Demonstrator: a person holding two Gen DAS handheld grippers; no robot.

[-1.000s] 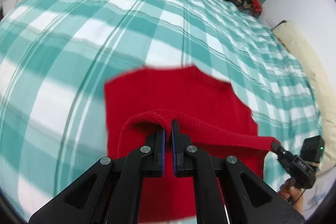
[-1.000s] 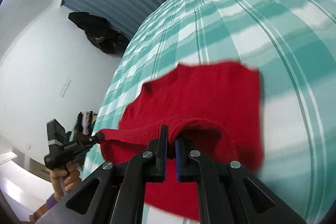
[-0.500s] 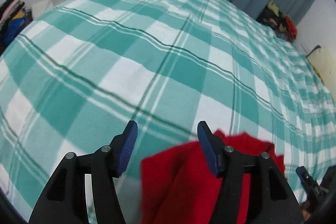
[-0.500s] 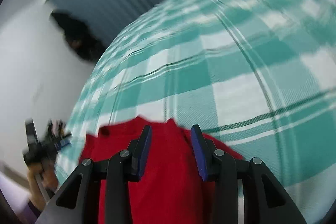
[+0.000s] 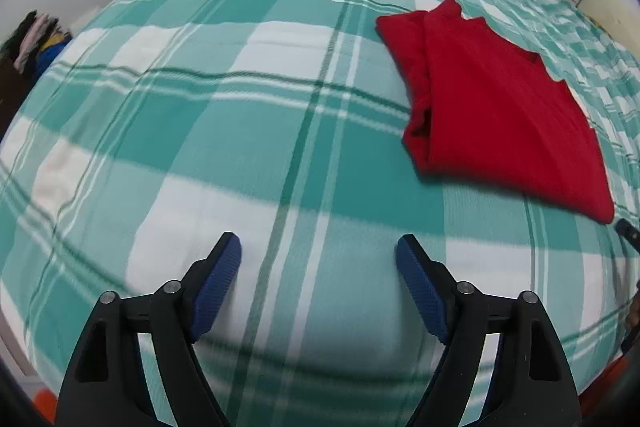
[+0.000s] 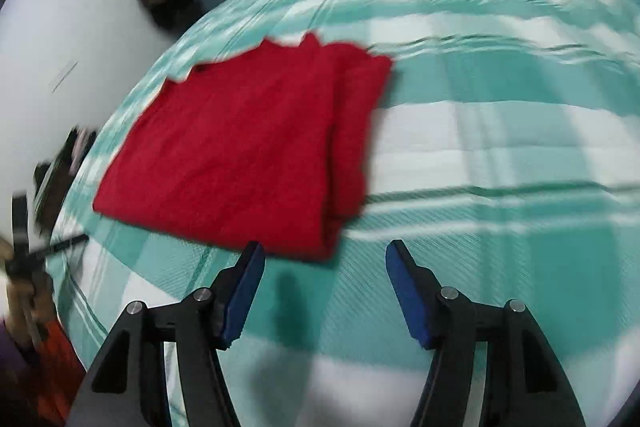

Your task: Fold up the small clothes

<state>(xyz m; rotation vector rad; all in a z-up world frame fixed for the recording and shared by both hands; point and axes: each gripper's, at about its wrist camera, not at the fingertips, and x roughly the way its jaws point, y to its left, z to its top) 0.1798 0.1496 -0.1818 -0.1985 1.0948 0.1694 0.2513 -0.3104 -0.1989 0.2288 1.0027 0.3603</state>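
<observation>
Garment: the red knit top (image 5: pixel 500 99) lies folded on the bed (image 5: pixel 240 107), in the upper right of the left wrist frame and the upper left to centre of the right wrist frame (image 6: pixel 248 147); a doubled edge shows along one side.
Left gripper (image 5: pixel 318 267): we see its jaws spread wide over bare checked bedcover, nothing between them; they have just been opening.
Right gripper (image 6: pixel 324 279): jaws apart, empty, just beside the near edge of the top but not touching it; they too have just been opening.
What changed: a second ago both of our grippers pinched the raised red hem; now the cloth is let go and lies flat, and both grippers stand clear of it.
Meaning for the task: we judge this fold laid down and released; the top looks compact, perhaps finished, perhaps wanting one more fold.
View quality: the right wrist frame is blurred.
</observation>
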